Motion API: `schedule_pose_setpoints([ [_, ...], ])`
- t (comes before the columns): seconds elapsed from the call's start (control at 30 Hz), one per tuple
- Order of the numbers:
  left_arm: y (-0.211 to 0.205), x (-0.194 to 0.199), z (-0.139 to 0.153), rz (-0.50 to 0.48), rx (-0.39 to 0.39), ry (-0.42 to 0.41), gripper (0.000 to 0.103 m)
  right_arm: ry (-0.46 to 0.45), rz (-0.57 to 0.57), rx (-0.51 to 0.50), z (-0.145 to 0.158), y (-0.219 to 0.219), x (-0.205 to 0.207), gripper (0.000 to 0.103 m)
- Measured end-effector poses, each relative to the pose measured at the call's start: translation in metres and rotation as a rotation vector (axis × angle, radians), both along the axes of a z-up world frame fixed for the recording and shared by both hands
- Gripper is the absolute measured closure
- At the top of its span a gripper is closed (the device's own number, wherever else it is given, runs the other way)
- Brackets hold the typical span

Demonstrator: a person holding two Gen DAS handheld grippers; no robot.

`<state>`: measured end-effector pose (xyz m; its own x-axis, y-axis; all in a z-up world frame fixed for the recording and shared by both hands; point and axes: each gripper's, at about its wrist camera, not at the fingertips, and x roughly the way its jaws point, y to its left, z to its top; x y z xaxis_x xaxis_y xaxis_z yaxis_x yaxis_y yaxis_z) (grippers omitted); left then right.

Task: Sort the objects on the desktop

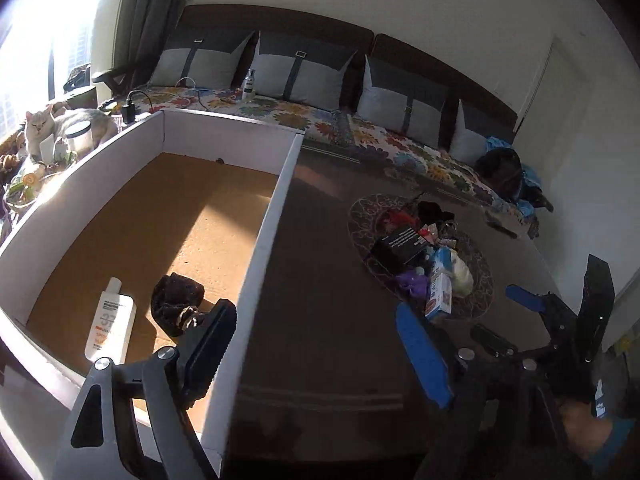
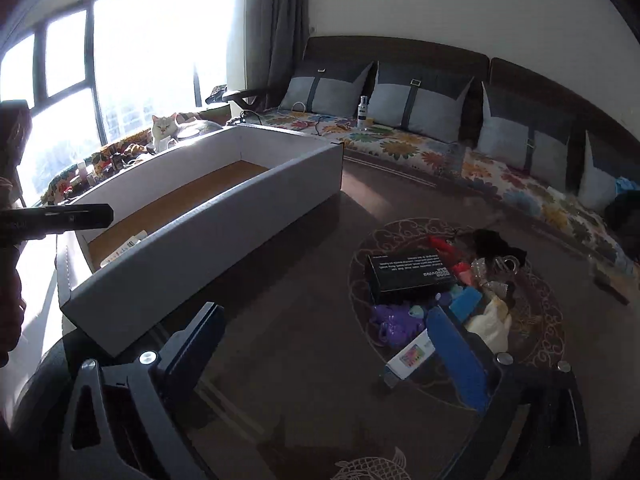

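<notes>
A white cardboard box (image 1: 272,220) with a brown floor stands on the dark table. In it lie a white bottle (image 1: 112,324) and a dark scrunchie (image 1: 176,300). My left gripper (image 1: 316,352) is open and empty, straddling the box's right wall. To its right my right gripper (image 1: 560,300) is also open. In the right wrist view the right gripper (image 2: 324,352) hovers open before a pile: a black box (image 2: 412,276), a purple item (image 2: 392,324), a small white carton (image 2: 412,354) and a cream item (image 2: 492,320). The white box (image 2: 200,248) stands left of the pile.
A sofa (image 2: 400,140) with grey cushions and a flowered cover runs behind the table; a spray bottle (image 2: 363,112) stands on it. A cat (image 2: 164,130) lies by the sunlit window among small items. A dark flat object (image 1: 500,224) lies at the table's far right.
</notes>
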<state>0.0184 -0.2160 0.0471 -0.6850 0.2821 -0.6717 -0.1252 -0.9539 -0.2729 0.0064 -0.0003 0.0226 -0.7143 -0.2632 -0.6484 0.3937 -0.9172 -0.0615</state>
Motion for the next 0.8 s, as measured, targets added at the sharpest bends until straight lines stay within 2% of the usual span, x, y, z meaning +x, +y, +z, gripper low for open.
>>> schedule_pose_setpoints([
  [0.03, 0.020, 0.000, -0.005, -0.035, 0.008, -0.010, 0.005, -0.025, -0.031, 0.039, -0.013, 0.021, 0.003, 0.002],
  [0.1, 0.058, -0.005, -0.024, -0.091, -0.008, -0.048, 0.004, -0.083, -0.094, 0.102, -0.039, 0.060, 0.005, 0.002],
  [0.23, 0.116, -0.030, -0.085, -0.128, -0.150, -0.132, 0.004, -0.207, -0.210, 0.128, -0.078, 0.124, -0.004, 0.002],
  [0.33, 0.139, -0.047, -0.114, -0.139, -0.232, -0.156, 0.005, -0.243, -0.257, 0.114, -0.091, 0.153, -0.013, 0.002],
  [0.57, 0.172, -0.075, -0.137, -0.144, -0.319, -0.169, 0.004, -0.253, -0.276, 0.090, -0.097, 0.165, -0.042, 0.002],
  [0.8, 0.182, -0.100, -0.137, -0.133, -0.317, -0.160, 0.000, -0.251, -0.285, 0.019, -0.110, 0.188, -0.051, 0.000],
])
